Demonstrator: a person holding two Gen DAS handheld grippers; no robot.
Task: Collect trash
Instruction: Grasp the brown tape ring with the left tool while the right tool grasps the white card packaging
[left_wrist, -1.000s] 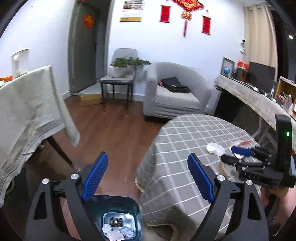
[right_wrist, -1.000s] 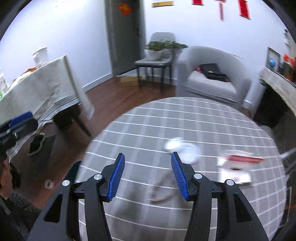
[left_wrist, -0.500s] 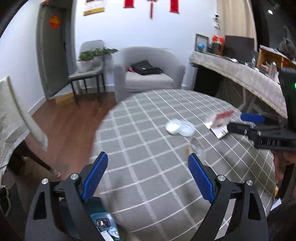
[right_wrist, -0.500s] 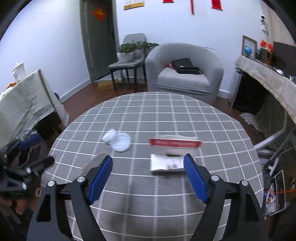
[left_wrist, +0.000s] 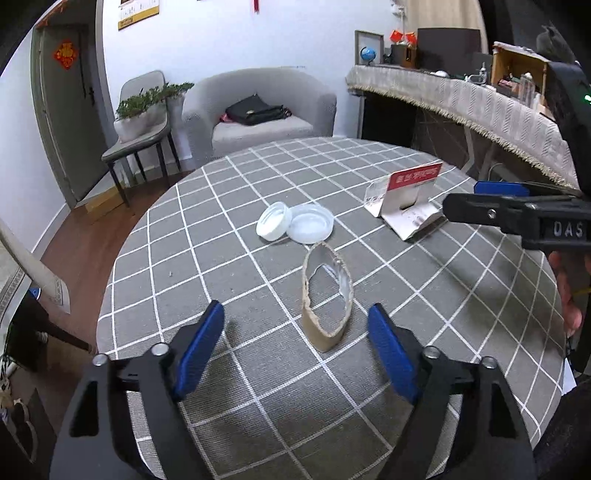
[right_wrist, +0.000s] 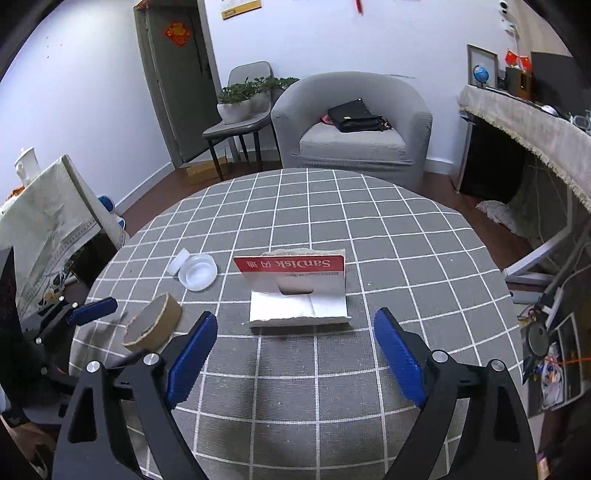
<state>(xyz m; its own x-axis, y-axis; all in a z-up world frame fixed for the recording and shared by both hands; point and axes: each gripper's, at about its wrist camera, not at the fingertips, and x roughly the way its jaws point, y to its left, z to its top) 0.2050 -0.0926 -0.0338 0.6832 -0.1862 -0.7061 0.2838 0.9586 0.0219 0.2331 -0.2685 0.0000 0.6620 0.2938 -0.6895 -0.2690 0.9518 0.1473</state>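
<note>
The left gripper (left_wrist: 295, 345) has its 2 blue-padded fingers (left_wrist: 199, 349) spread wide and closing, with a brown cardboard tape core (left_wrist: 327, 299) lying on its side just ahead of the gap between them; the pads do not touch it. The core sits near the front edge of the round table (left_wrist: 177, 236), on the grey checked cloth, its open ring facing the left wrist camera.

The right gripper (right_wrist: 295, 352) has its jaws wide apart and opening. Just ahead of its fingertips, clear of both pads, stands a torn red-and-white SanDisk card package (right_wrist: 297, 286), its red flap folded upright and its white base flat on the cloth, about the middle of the table.

Beyond the core, toward the far edge, 2 white plastic lids (left_wrist: 295, 223) lie touching each other. In the right wrist view the same core (right_wrist: 153, 326) shows near the table's left edge, with the left gripper's blue pad beside it.

Past the table stand a grey armchair (right_wrist: 354, 122) with a black bag (right_wrist: 354, 116) on its seat, and a chair bearing a potted plant (right_wrist: 247, 98).
</note>
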